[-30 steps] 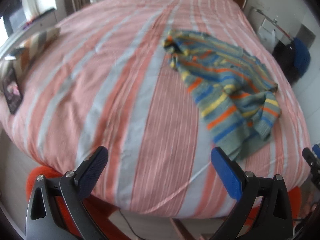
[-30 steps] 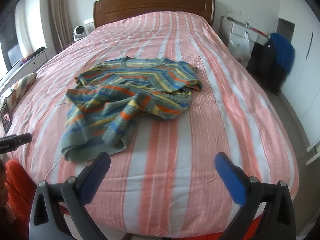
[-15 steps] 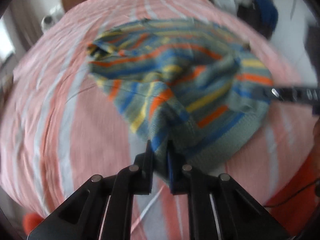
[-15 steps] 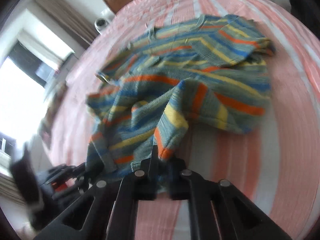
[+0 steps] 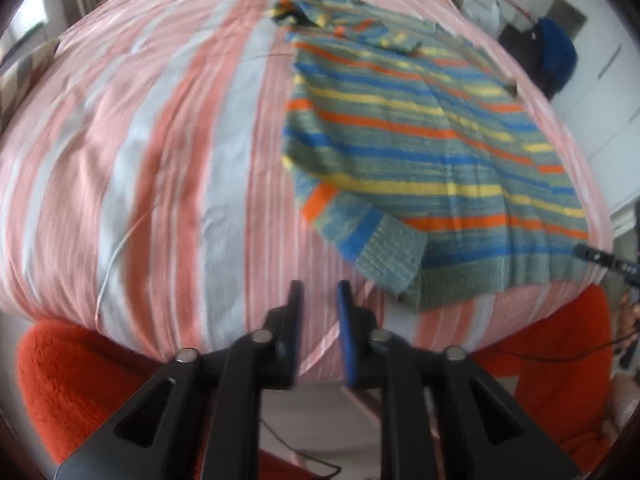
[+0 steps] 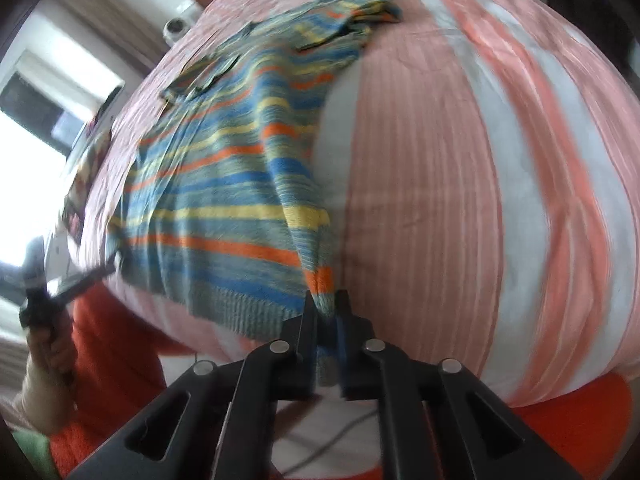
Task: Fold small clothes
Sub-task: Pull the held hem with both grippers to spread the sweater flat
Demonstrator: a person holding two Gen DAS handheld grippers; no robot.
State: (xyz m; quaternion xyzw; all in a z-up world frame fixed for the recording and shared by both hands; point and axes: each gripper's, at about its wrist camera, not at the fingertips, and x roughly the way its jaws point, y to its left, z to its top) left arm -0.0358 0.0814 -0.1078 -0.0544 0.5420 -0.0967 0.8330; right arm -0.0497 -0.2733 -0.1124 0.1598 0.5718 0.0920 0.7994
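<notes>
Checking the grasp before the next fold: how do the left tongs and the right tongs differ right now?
The left tongs have nothing between their pads, only bare bedspread ahead; the right tongs have the striped sweater hem corner between theirs. The left gap looks wider than the right. The left tongs sit beside the sweater's cuff; the right sit at its hem. Both point down at the bed's near edge, and both are opening.

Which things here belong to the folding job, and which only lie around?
Job: striped sweater; left gripper, opening, empty; right gripper, opening, sweater corner between jaws.
Around: striped bed cover; white cable; blue bag.
</notes>
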